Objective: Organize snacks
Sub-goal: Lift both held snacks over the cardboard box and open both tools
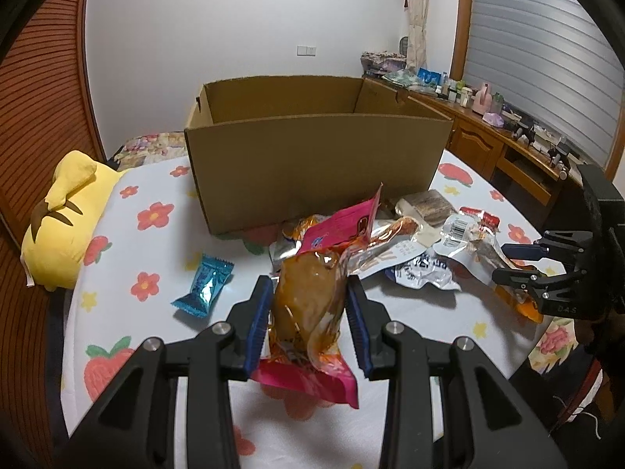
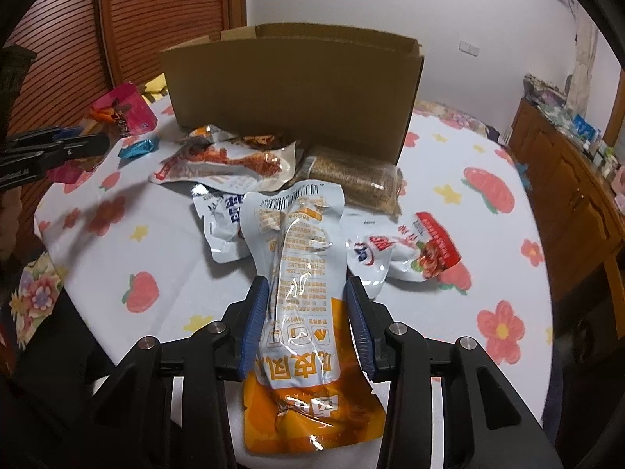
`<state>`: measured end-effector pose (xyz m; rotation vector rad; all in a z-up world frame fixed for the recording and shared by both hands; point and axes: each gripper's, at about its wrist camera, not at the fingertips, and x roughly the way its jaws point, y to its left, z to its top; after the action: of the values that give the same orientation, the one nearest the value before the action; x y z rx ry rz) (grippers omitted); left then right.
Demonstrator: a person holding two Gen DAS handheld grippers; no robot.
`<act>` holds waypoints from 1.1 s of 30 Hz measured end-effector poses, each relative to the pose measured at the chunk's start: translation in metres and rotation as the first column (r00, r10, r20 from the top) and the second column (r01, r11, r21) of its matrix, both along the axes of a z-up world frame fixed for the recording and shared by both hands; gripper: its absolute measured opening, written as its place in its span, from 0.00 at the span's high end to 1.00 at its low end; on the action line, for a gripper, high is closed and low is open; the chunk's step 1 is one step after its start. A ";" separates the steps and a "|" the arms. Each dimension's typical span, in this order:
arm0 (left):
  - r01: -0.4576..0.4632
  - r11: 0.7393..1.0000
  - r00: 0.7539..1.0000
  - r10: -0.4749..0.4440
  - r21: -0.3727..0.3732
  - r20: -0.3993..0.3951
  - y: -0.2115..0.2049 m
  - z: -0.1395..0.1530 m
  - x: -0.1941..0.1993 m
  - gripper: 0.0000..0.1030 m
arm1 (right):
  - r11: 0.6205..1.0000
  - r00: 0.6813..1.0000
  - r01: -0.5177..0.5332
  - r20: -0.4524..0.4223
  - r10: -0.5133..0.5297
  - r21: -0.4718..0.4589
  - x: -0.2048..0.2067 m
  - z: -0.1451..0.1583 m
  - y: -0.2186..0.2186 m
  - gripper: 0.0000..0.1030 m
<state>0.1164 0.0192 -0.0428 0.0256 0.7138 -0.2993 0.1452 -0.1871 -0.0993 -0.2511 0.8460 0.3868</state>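
Floral tablecloth [image 2: 164, 234], grippers [image 1: 308, 312] [image 2: 308, 316] clamping snacks — box [image 1: 312, 156]

Snack packets [image 2: 250, 172] lie before the box [image 2: 289, 90] (on the table [image 2: 164, 234]).

A home bedroom, probably: a flower-print sheet [image 1: 156, 179] covers what seems a bed, a yellow plush pillow [image 1: 66, 219] at nine o'clock, a cluttered wooden dresser [image 1: 484, 133] and curtain [image 1: 416, 11] toward two o'clock.
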 end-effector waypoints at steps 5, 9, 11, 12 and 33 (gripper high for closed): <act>0.004 1.000 1.000 -0.004 -0.006 0.020 -0.002 0.010 0.001 0.66 | 1.000 1.000 0.003 0.023 -0.003 -0.004 -0.002 0.009 -0.002 0.61; 0.009 1.000 0.999 -0.008 -0.009 0.034 -0.006 0.018 0.001 0.66 | 1.000 0.999 0.006 0.038 -0.006 -0.001 -0.004 0.017 -0.007 0.61; 0.011 1.000 0.999 -0.011 -0.010 0.042 -0.008 0.023 0.002 0.66 | 1.000 0.999 0.008 0.051 -0.008 -0.001 -0.005 0.022 -0.008 0.61; 0.013 1.000 0.999 -0.012 -0.010 0.048 -0.010 0.026 0.003 0.66 | 1.000 0.998 0.009 0.058 -0.009 0.003 -0.005 0.025 -0.009 0.61; 0.039 0.999 0.989 -0.039 0.000 0.142 -0.032 0.098 0.085 0.66 | 0.998 0.972 -0.056 0.231 0.045 0.043 0.071 0.121 0.018 0.61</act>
<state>0.2019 -0.0129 0.0556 0.0576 0.5719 -0.3326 0.2163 -0.1695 0.0219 -0.2666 0.6025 0.4168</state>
